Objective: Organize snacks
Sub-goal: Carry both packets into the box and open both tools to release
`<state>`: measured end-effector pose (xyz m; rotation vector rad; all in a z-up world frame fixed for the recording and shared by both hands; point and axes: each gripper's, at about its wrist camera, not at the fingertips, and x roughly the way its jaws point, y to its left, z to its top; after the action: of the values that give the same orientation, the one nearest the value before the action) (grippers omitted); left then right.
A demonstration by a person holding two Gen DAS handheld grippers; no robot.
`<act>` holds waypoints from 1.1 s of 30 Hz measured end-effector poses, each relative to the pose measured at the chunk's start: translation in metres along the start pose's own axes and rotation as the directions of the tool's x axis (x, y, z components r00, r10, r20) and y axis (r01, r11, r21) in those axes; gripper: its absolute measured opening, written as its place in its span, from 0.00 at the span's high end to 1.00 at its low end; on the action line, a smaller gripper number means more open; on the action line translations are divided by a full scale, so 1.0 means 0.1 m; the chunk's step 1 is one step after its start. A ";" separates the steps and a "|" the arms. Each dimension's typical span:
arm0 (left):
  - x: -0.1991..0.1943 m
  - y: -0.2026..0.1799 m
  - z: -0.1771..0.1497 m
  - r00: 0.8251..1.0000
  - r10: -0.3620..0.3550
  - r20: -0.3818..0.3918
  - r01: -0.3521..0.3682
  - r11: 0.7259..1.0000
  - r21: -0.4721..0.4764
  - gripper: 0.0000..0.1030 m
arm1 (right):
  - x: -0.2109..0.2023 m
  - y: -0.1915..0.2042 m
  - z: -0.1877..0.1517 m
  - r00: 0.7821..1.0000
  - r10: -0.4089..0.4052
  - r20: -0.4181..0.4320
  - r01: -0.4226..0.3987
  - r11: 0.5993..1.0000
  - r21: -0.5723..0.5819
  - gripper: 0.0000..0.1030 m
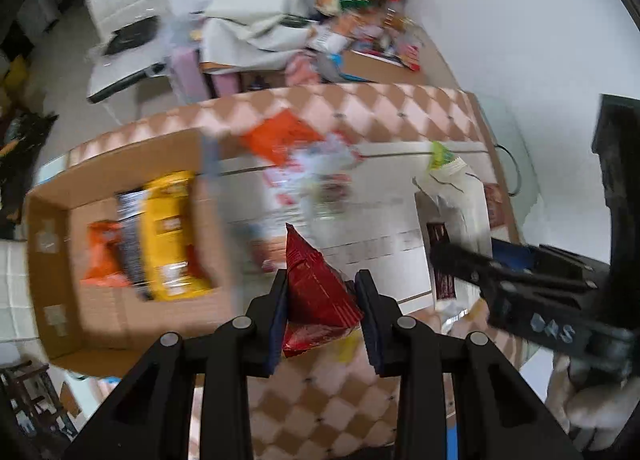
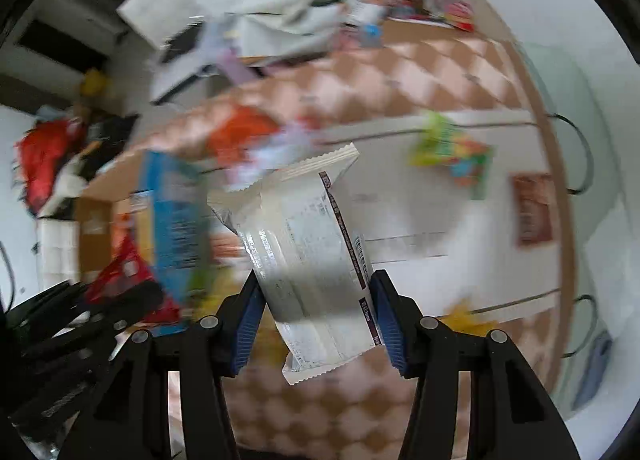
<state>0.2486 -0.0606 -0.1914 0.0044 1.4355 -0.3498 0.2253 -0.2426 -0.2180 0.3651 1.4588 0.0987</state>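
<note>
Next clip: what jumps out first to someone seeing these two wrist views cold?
Each gripper is clamped on a snack: the left gripper pinches a red packet, and the right gripper holds a white wrapper printed-side up. Behind them, a cardboard box at left already holds a yellow bag and an orange bag, above a checkered tablecloth.

White chair point(image 1: 128, 7), pale wall point(image 1: 500, 19)

One cardboard box point(image 1: 120, 312) holds three snack packets. Two grippers each clamp one packet. Loose packets beyond are too blurred to count.
</note>
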 end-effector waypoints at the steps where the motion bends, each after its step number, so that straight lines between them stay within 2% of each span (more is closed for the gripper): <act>1: -0.06 0.16 -0.04 1.000 0.012 0.000 -0.012 1.000 -0.011 0.71 | 0.02 0.15 -0.01 1.000 0.017 0.000 -0.017 1.000 -0.005 0.46; 4: -0.23 0.77 -0.16 0.998 0.066 -0.003 -0.066 0.996 -0.054 0.71 | 0.11 0.86 -0.09 0.997 0.076 -0.012 -0.076 0.997 -0.025 0.46; 7: -0.25 1.28 -0.27 0.994 0.107 -0.025 -0.109 0.990 -0.094 0.71 | 0.30 1.39 -0.16 0.994 0.106 -0.035 -0.107 0.994 -0.027 0.46; 11: -0.15 1.82 -0.40 0.989 0.131 -0.068 -0.140 0.980 -0.138 0.71 | 0.60 1.95 -0.23 0.995 0.090 -0.052 -0.091 0.996 -0.026 0.46; 14: 0.03 2.15 -0.48 0.986 0.115 -0.118 -0.134 0.976 -0.174 0.71 | 0.88 2.22 -0.26 0.995 0.061 -0.079 -0.062 0.998 -0.015 0.46; 18: 0.33 2.42 -0.54 0.980 0.078 -0.185 -0.116 0.972 -0.202 0.71 | 1.24 2.36 -0.32 0.994 0.019 -0.110 -0.018 1.000 0.004 0.46; 25: 0.82 2.67 -0.63 0.954 -0.012 -0.298 -0.066 0.965 -0.252 0.71 | 1.77 2.40 -0.37 0.988 -0.023 -0.153 0.030 0.999 0.042 0.46; 30: 0.99 2.66 -0.67 0.942 -0.022 -0.334 -0.063 0.968 -0.243 0.68 | 2.01 2.33 -0.41 0.982 -0.033 -0.187 0.047 0.996 0.073 0.46; 33: 1.03 2.64 -0.67 0.940 -0.007 -0.340 -0.077 0.969 -0.234 0.68 | 2.14 2.29 -0.43 0.975 -0.007 -0.224 0.031 0.994 0.103 0.44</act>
<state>0.2565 0.1800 -0.3551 -0.1149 1.8118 -0.1421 0.2434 0.0414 -0.3558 0.4371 1.6938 0.0484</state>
